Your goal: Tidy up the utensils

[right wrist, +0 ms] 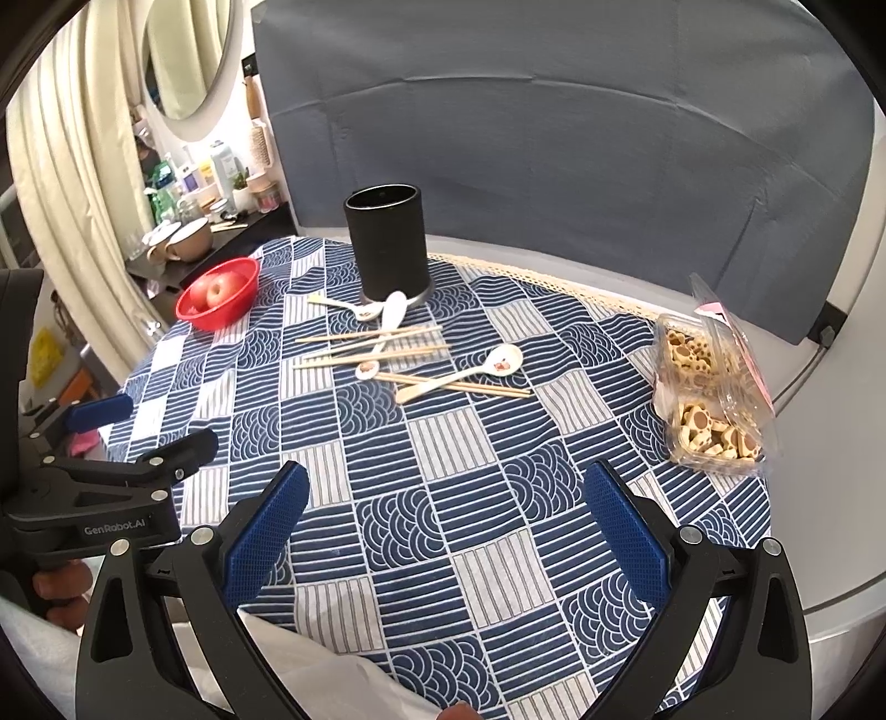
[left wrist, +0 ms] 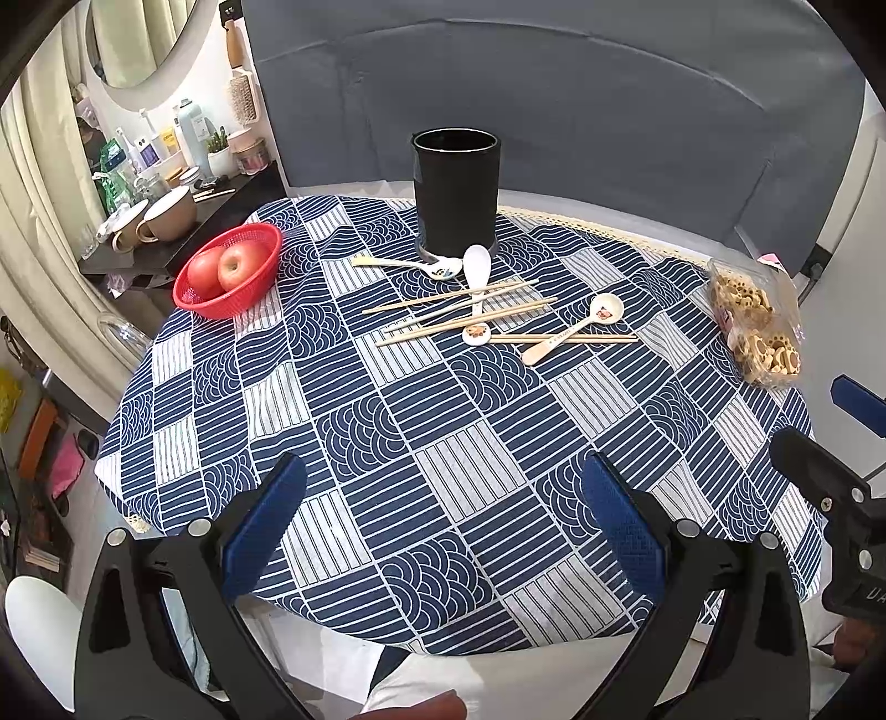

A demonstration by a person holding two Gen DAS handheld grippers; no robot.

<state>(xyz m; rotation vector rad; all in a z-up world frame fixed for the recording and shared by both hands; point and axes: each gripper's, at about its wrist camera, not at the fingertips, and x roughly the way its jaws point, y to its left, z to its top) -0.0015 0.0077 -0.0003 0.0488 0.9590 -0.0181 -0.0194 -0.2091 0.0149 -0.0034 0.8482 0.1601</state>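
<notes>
The bench is covered by a blue and white patterned cloth. A grey backdrop is seen behind it in the upper part of the frame. In the upper left, a round mirror, cream curtains and a dark shelf crowded with bottles and cups are seen.

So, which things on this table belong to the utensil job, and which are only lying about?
For the job:
- black holder
- ceramic spoons
- wooden chopsticks
- left gripper and right gripper, both open

Lying about:
- red basket of apples
- clear box of biscuits
</notes>
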